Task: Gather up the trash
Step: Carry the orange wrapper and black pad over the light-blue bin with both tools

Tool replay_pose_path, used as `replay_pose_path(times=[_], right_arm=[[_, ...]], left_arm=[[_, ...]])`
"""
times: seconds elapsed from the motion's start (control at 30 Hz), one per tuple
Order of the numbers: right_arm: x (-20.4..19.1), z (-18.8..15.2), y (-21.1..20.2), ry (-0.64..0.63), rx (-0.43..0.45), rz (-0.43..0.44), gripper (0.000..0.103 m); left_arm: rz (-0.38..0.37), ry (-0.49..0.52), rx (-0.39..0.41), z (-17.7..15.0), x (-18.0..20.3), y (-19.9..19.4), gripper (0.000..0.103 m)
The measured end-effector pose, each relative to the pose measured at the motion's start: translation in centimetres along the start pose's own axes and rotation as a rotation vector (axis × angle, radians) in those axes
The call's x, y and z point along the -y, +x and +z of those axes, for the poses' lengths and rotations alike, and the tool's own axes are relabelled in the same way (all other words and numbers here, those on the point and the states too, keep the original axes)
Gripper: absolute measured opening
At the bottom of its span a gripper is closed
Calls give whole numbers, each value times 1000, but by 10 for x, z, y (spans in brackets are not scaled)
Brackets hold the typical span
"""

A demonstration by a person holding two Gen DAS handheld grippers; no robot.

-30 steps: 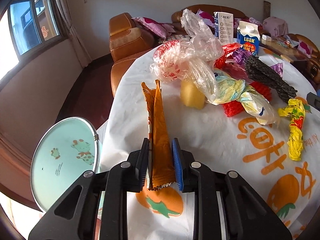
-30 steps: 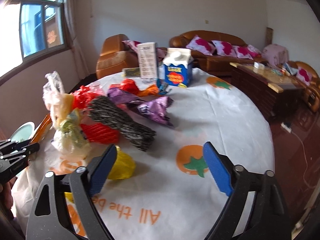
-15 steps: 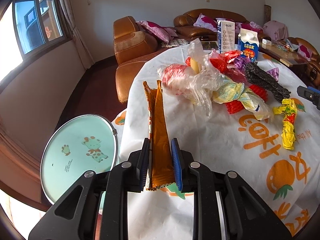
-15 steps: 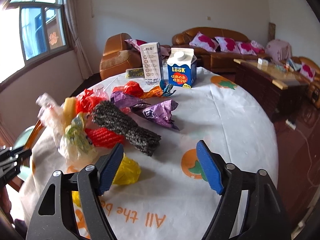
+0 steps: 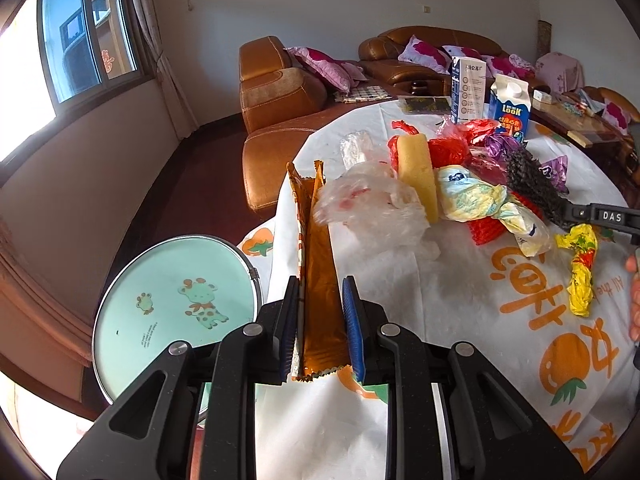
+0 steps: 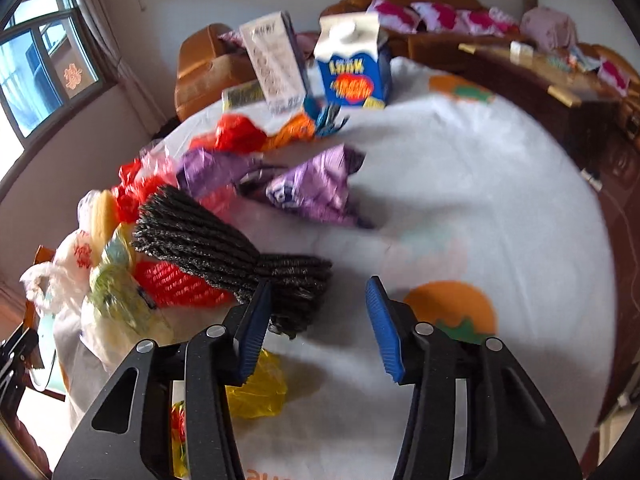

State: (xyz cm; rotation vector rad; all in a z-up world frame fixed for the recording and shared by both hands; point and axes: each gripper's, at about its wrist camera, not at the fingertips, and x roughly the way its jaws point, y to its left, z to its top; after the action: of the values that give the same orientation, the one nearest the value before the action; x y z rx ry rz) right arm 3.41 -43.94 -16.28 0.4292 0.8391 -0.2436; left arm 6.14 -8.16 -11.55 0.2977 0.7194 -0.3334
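My left gripper point(image 5: 320, 308) is shut on a long orange-brown snack wrapper point(image 5: 316, 248), held just above the near edge of the round table point(image 5: 440, 300). My right gripper point(image 6: 316, 300) hangs over the trash pile with its jaws closing. The frayed end of a dark knitted bundle point(image 6: 224, 248) lies between them, against the left finger point(image 6: 252, 328) and apart from the right one. A yellow wrapper point(image 6: 256, 392) lies under that gripper. Its black frame point(image 5: 600, 216) and part of a hand show at the right edge of the left wrist view.
A round teal lid with a cartoon giraffe point(image 5: 172, 300) sits low beside the table. The pile holds a clear bag point(image 5: 368, 208), a yellow sponge point(image 5: 416, 168), red netting point(image 6: 176, 284) and purple wrappers point(image 6: 312, 188). A blue milk carton point(image 6: 352, 72) and white box point(image 6: 276, 64) stand behind.
The right gripper has dropped forward onto the dark bundle's end, and its jaws have narrowed a lot. The left gripper has drawn back slightly with the wrapper. The clear bag has slumped lower.
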Motion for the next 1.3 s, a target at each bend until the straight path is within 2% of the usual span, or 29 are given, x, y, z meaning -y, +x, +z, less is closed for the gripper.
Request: replay_pose_path(times=[0.03, 0.1, 0.2, 0.3, 0.5, 0.7, 1.0, 1.3], right_arm=[[-1, 1, 0, -5, 0, 3, 41], [-7, 1, -2, -51, 5, 5, 22], [-12, 0, -6, -80, 20, 12, 10], [-12, -3, -14, -91, 50, 19, 9], [-19, -1, -53, -148, 174, 13, 9], [-47, 13, -73, -213, 238, 55, 9], [-119, 28, -60, -337, 245, 140, 9], [-193, 32, -36, -459, 231, 205, 9]], left_arm=[[1, 1, -2, 0, 0, 1, 22], [0, 3, -7, -1, 0, 3, 22], [-2, 8, 0, 0, 0, -1, 22], [1, 8, 21, 4, -4, -9, 22], [32, 8, 54, 9, -14, -22, 22], [82, 6, 73, 11, -33, -32, 22], [174, -28, 50, 0, -80, -29, 22], [253, -104, -9, -9, -120, -17, 22]])
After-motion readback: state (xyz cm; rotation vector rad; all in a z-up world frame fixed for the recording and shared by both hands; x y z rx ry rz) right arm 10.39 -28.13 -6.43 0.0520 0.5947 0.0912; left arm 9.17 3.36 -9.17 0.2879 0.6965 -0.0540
